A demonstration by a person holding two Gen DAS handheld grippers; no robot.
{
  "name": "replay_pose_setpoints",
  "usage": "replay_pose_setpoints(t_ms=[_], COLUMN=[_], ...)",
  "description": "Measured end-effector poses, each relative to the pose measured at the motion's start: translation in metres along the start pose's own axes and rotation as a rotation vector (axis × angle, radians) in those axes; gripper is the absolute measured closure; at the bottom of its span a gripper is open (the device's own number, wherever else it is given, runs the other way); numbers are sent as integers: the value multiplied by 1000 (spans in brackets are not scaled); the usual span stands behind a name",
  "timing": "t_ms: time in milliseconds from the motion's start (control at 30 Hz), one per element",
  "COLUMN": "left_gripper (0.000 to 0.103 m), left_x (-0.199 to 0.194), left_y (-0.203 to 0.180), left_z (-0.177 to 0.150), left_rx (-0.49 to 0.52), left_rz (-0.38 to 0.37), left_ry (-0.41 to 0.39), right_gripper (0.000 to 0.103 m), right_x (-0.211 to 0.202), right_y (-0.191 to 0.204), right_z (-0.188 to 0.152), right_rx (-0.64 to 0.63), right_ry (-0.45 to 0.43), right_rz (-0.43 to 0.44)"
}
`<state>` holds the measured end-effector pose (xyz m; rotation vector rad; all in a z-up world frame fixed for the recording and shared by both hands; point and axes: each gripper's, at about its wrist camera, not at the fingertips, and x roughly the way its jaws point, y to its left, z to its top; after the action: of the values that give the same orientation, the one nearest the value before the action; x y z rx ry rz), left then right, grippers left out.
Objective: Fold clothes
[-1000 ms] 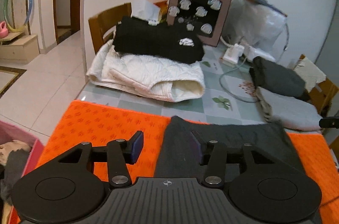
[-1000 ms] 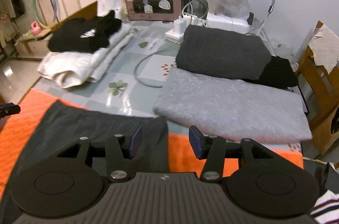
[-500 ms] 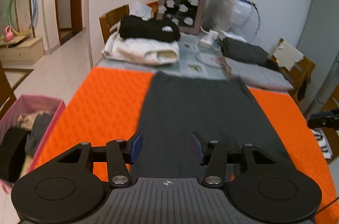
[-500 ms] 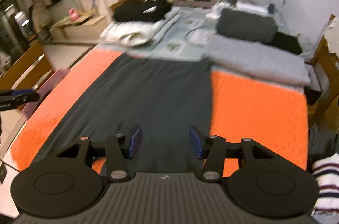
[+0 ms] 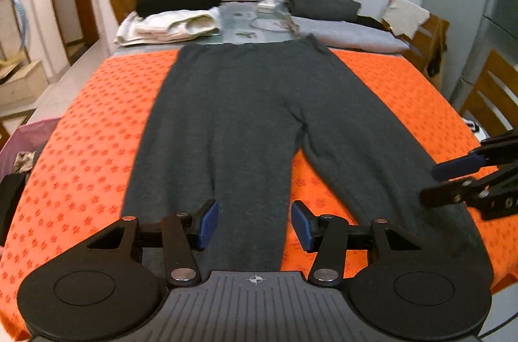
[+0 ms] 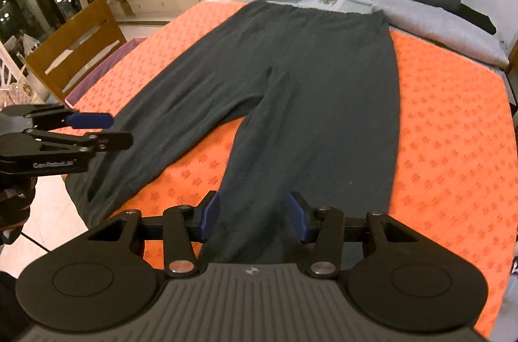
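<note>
Orange mat (image 5: pixel 404 89) on desk, dark pants (image 5: pixel 246 102) flat; folded piles (image 5: pixel 174 15) at far end, chairs (image 6: pixel 77 50) beside. Left gripper (image 5: pixel 254 224) & right gripper (image 6: pixel 252 217) fingers released, over the leg ends.

A: Where are the trousers (image 5: pixel 246 115)?
B: Flat on the mat (image 5: pixel 84 128), mid-table, waistband toward the far edge, legs toward the near edge.
A: Behind them?
B: Folded stacks at far-left corner (image 5: pixel 168 21) and far-right corner (image 5: pixel 343 28).

Trousers (image 5: pixel 246 115) dark charcoal, plain. Mat (image 5: pixel 81 148) bright orange, small darker flower print. Gripper pads (image 5: pixel 207 224) blue on black arms.
</note>
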<state>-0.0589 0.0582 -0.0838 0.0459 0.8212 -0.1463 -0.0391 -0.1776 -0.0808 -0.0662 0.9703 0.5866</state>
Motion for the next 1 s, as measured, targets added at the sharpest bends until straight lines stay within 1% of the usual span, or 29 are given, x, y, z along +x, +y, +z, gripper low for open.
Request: replay_pose_setpoints(t_ms=[233, 367, 433, 500, 533, 567, 633, 667, 700, 733, 867, 933, 1000], left_gripper=[50, 50, 51, 51, 52, 55, 73, 77, 89, 95, 95, 95, 95], left_x=[28, 47, 57, 67, 71, 75, 79, 80, 79, 78, 79, 82, 85], left_y=[-11, -14, -16, -18, -18, -17, -14, -11, -8, -4, 20, 30, 39], left_z=[5, 13, 13, 13, 13, 11, 10, 9, 10, 11, 21, 24, 27], left_rx=[133, 180, 213, 247, 259, 266, 278, 282, 280, 275, 198, 156, 122], left_rz=[-64, -102, -96, -85, -74, -59, -20, 13, 48, 86, 208, 233, 246], left_ry=[0, -4, 7, 22, 33, 46, 63, 62, 61, 59, 65, 84, 99], right_gripper=[50, 50, 50, 53, 53, 56, 72, 80, 98, 99, 99, 99, 99], right_x=[29, 49, 59, 69, 74, 78, 86, 87, 87, 86, 71, 65, 61], right_y=[20, 30, 34, 36, 37, 37, 39, 39, 40, 39, 27, 14, 0], right_z=[3, 9, 12, 14, 14, 14, 14, 14, 14, 15, 19, 18, 16], right_rx=[38, 26, 17, 8, 3, -2, -20, -29, -37, -40, -8, 17, 48], right_ry=[-16, -11, -6, 10, 19, 28, 53, 56, 56, 61, 44, 43, 45], right_rz=[-63, -112, -137, -160, -169, -177, -201, -212, -222, -242, -327, -364, -374])
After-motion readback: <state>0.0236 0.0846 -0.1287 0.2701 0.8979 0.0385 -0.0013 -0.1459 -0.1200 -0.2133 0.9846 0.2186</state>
